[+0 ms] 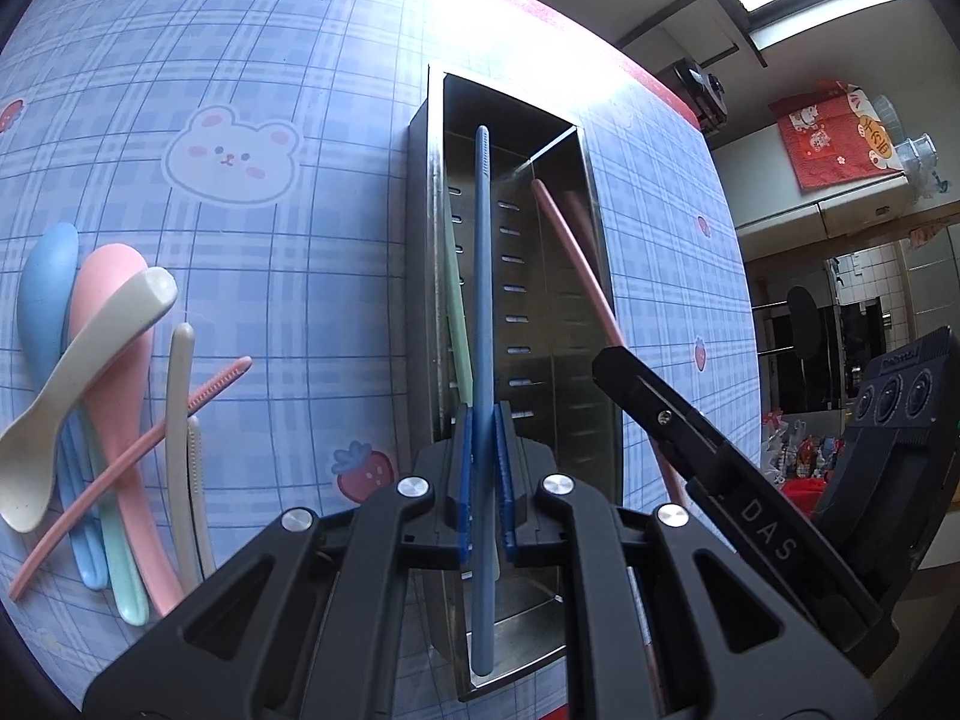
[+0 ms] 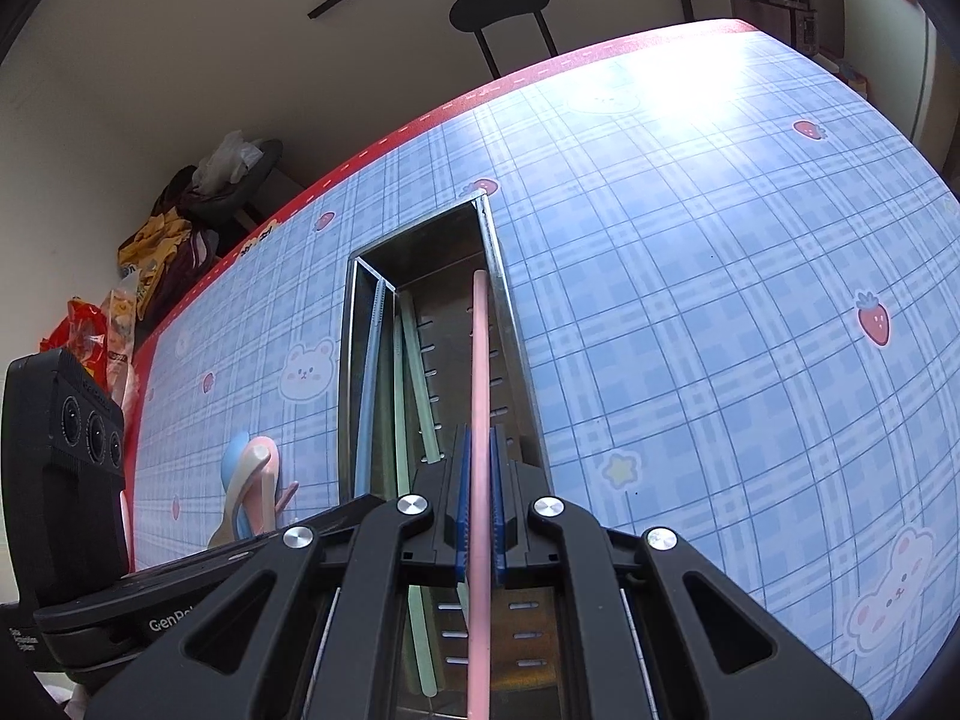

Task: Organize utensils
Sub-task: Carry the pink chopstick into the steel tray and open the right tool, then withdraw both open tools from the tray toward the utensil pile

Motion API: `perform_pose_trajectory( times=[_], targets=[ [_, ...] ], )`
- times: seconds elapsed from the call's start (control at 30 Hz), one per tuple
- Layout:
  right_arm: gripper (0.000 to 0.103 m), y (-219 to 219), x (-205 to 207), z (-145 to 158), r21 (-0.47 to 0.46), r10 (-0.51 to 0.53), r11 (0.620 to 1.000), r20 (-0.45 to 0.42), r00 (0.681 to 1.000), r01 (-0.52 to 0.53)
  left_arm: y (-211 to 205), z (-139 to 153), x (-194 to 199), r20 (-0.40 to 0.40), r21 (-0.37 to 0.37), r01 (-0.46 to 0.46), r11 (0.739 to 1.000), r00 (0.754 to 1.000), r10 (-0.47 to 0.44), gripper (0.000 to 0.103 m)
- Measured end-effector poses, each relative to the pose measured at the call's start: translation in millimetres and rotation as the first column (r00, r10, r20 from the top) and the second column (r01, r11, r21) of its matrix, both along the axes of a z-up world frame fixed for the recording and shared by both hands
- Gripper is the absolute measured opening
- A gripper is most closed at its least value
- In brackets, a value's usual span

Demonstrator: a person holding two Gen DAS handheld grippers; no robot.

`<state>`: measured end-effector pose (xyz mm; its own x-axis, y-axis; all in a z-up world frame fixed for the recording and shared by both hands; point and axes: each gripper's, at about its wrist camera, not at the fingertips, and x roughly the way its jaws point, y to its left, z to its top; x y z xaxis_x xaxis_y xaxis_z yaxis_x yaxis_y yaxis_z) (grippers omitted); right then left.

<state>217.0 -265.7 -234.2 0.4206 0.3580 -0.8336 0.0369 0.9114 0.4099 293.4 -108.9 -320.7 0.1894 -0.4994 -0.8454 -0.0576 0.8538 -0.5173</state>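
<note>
Left hand-held gripper [image 1: 483, 468] is clamped on a long blue chopstick [image 1: 482, 300], which angles down over the metal utensil holder [image 1: 591, 192], its tip pointing into the box. Right hand-held gripper [image 2: 478, 501] is clamped on a pink chopstick [image 2: 480, 372] slanting into the same holder, toward its right wall. Pale green sticks [image 2: 420, 372] already lie inside the holder along its slotted floor. Left of the holder, on the plaid surface [image 1: 240, 60], rests a pile of 3 spoons, blue [image 1: 45, 276], pink [image 1: 105, 300] and cream [image 1: 90, 372], crossed by loose pink [image 1: 138, 450] and cream chopsticks [image 1: 178, 420].
</note>
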Motion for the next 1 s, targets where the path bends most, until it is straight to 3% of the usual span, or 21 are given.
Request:
perform_pose_trajectory(
  times=[0.13,0.27,0.37,0.43,0.5,0.63,0.7,0.73,0.8,0.87,0.9,1.0],
  targets=[
    [0.006,3.0,3.2,-5.7,0.007,-0.004,1.000,-0.024,1.000,0.004,3.6,-2.3,8.0,-0.009,-0.038,-0.007,0.999,1.000,0.007,0.016],
    [0.008,4.3,7.7,-9.3,0.038,0.003,0.999,-0.047,0.999,-0.002,11.1,8.6,8.9,0.033,-0.030,-0.018,0.999,0.999,0.019,0.018],
    [0.009,6.1,8.5,-4.4,0.042,0.010,0.999,-0.036,0.999,-0.008,19.3,21.3,8.1,0.067,-0.030,-0.038,0.999,0.997,0.040,0.024],
    [0.016,4.5,8.3,1.1,0.046,0.007,0.999,-0.027,1.000,-0.006,28.5,30.5,6.2,0.091,-0.031,-0.050,0.998,0.994,0.052,0.027],
    [0.035,4.5,6.9,8.4,0.046,0.010,0.999,-0.012,1.000,-0.009,38.5,41.2,3.0,0.120,-0.027,-0.059,0.998,0.991,0.062,0.037],
    [0.054,10.7,1.2,27.7,0.023,0.038,0.999,0.028,0.999,-0.039,59.9,62.7,-6.3,0.182,-0.009,-0.066,0.998,0.981,0.067,0.055],
    [0.069,15.4,-3.2,36.1,0.026,0.056,0.998,0.048,0.997,-0.057,73.3,72.3,-13.6,0.212,0.011,-0.068,0.998,0.975,0.064,0.072],
    [0.072,17.4,-5.5,39.8,0.031,0.062,0.997,0.057,0.996,-0.064,79.9,76.9,-17.8,0.229,0.023,-0.070,0.997,0.971,0.063,0.076],
    [0.089,24.2,-9.2,44.7,0.042,0.085,0.995,0.060,0.995,-0.087,92.9,84.9,-27.1,0.258,0.042,-0.078,0.996,0.964,0.065,0.086],
    [0.097,31.2,-14.3,48.5,0.044,0.104,0.993,0.068,0.992,-0.107,108.7,89.8,-36.4,0.264,0.057,-0.083,0.995,0.962,0.065,0.090],
    [0.097,35.0,-17.2,50.7,0.039,0.111,0.993,0.075,0.991,-0.114,115.3,90.7,-41.6,0.260,0.068,-0.087,0.994,0.963,0.067,0.097],
    [0.097,49.9,-27.0,54.9,0.023,0.142,0.989,0.090,0.986,-0.144,134.6,93.1,-55.7,0.261,0.118,-0.106,0.987,0.963,0.072,0.097]
  ],
)
